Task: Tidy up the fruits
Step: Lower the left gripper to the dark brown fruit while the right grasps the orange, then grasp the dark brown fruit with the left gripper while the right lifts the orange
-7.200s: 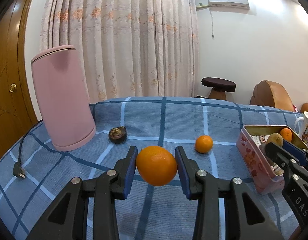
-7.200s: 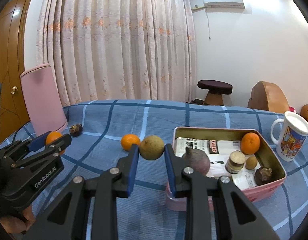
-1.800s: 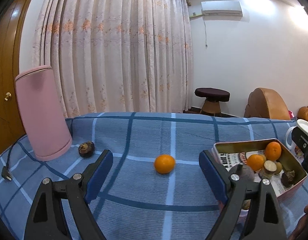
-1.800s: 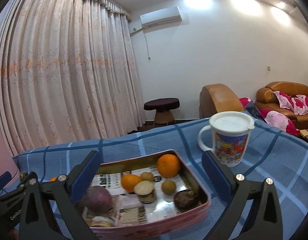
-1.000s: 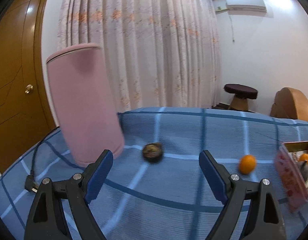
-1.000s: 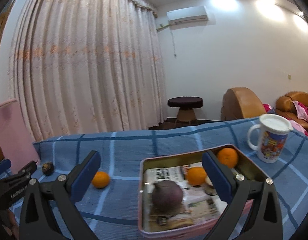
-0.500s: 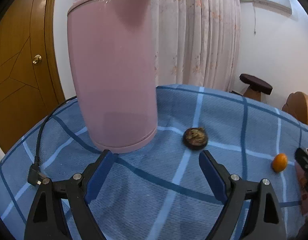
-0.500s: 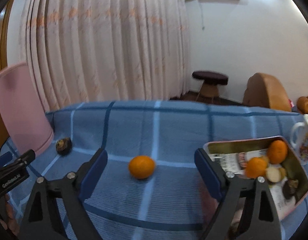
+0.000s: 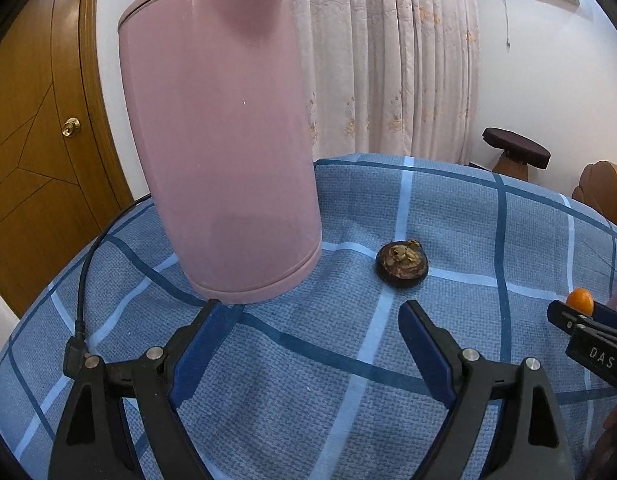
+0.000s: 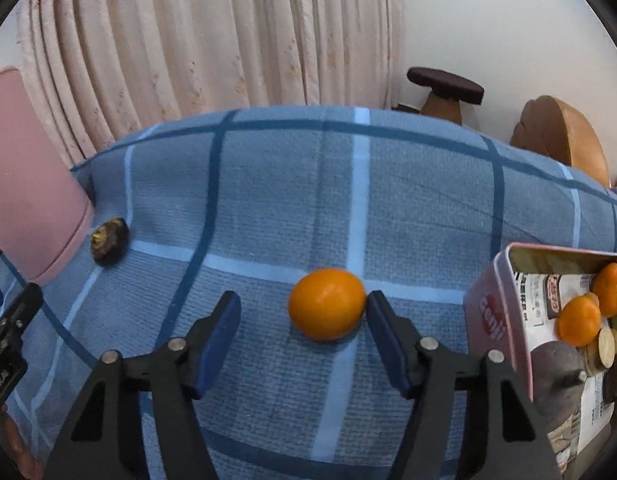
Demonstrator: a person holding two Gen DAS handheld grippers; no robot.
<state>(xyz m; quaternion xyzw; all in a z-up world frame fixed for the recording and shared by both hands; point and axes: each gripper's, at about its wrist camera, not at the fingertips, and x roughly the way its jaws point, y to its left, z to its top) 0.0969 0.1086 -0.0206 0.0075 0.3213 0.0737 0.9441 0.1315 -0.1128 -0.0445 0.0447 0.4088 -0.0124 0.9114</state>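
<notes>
The orange (image 10: 327, 309) lies on the worktop (image 10: 408, 208), left of the tin (image 10: 493, 312), between the closing right gripper (image 10: 303, 313) jaws, not yet clamped. Being light, round and firm, it is best taken across its middle.

Left claw (image 9: 308, 344) wide open; right claw (image 10: 304, 332) closing.

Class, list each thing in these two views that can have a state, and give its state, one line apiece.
Left gripper: open, empty.
Right gripper: jaws closing, orange between them, one pad beside it.
Orange: resting on the cloth.
Dark fruit: on the cloth, untouched.
Pink tin: open, holding fruit.
Pink kettle: upright, lid shut.
</notes>
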